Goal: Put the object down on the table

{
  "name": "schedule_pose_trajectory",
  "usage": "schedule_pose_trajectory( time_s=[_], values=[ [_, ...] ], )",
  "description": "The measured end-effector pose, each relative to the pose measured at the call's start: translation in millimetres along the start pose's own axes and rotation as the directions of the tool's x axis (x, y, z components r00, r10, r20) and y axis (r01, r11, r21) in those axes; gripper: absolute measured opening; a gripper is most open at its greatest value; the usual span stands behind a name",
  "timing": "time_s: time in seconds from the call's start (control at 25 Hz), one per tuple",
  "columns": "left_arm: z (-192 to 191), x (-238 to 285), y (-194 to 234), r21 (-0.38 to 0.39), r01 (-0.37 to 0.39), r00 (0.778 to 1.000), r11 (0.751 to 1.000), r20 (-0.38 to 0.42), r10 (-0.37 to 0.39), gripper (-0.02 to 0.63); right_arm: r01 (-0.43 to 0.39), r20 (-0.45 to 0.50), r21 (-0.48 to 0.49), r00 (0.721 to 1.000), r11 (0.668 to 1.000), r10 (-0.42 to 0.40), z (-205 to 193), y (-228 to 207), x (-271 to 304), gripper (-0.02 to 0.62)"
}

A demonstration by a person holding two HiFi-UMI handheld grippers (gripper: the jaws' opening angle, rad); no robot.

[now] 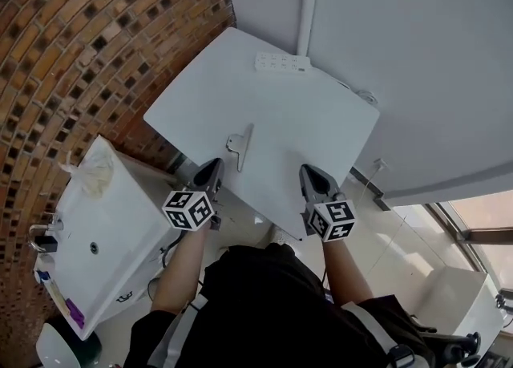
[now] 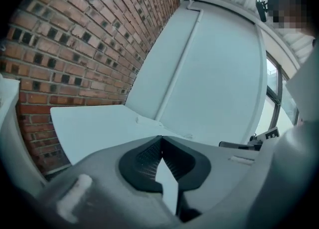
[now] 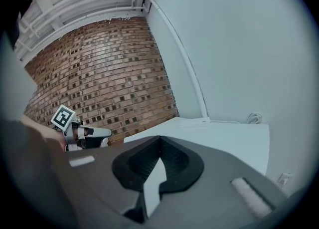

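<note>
A slim grey object with a clip-like end (image 1: 240,146) lies flat on the white table (image 1: 296,114), near its front edge. My left gripper (image 1: 214,167) hovers at that edge, just left of and below the object, not touching it. Its jaws are shut with nothing between them (image 2: 160,141). My right gripper (image 1: 309,172) is over the front edge further right, also shut and empty (image 3: 159,141). The object is not visible in either gripper view.
A white power strip (image 1: 282,62) lies at the table's far edge by the wall, with a coiled cable (image 1: 365,96) at the right corner. A white cabinet (image 1: 104,230) stands below left of the table, against the brick wall (image 1: 72,46).
</note>
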State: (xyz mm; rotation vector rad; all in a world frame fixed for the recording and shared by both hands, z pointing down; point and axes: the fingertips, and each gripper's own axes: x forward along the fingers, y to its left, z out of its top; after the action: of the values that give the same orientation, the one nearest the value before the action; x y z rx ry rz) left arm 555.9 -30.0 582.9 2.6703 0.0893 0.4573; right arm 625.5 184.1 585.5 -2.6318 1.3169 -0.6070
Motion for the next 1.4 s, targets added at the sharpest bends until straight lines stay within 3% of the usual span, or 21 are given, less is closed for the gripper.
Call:
schedule_pose_trajectory(
  time_s=[0.32, 0.56, 0.76, 1.12, 1.2, 1.32, 1.4],
  values=[
    [13, -91, 15, 0.031, 0.159, 0.983, 0.987, 0.089, -0.161, 0.002, 0.068, 0.046, -0.06, 0.997, 0.996, -0.065, -4, 97, -19, 0.006],
    [3, -163, 37, 0.026, 0.258, 0.961, 0.966, 0.096, -0.259, 0.002, 0.115, 0.041, -0.067, 0.993, 0.991, -0.112, -43, 196, -47, 0.006],
    [-2, -194, 29, 0.085, 0.346, 0.933, 0.934, 0.07, -0.352, 0.002, 0.186, 0.056, -0.101, 0.982, 0.977, -0.181, -53, 240, -78, 0.006],
    [21, -234, -1, 0.228, 0.442, 0.879, 0.868, 0.085, -0.47, 0.002, 0.247, 0.186, -0.069, 0.955, 0.966, -0.231, -27, 233, -134, 0.006],
    [30, -239, -5, 0.21, 0.453, 0.868, 0.866, 0.119, -0.483, 0.002, 0.247, 0.202, -0.069, 0.952, 0.966, -0.229, -23, 228, -147, 0.006],
    [44, -238, -15, 0.092, 0.49, 0.845, 0.867, 0.194, -0.499, 0.002, 0.238, 0.224, -0.074, 0.95, 0.968, -0.217, -17, 218, -169, 0.006],
    [46, -235, -24, 0.067, 0.486, 0.847, 0.871, 0.209, -0.489, 0.002, 0.239, 0.231, -0.077, 0.949, 0.968, -0.216, -16, 208, -184, 0.006]
  ],
)
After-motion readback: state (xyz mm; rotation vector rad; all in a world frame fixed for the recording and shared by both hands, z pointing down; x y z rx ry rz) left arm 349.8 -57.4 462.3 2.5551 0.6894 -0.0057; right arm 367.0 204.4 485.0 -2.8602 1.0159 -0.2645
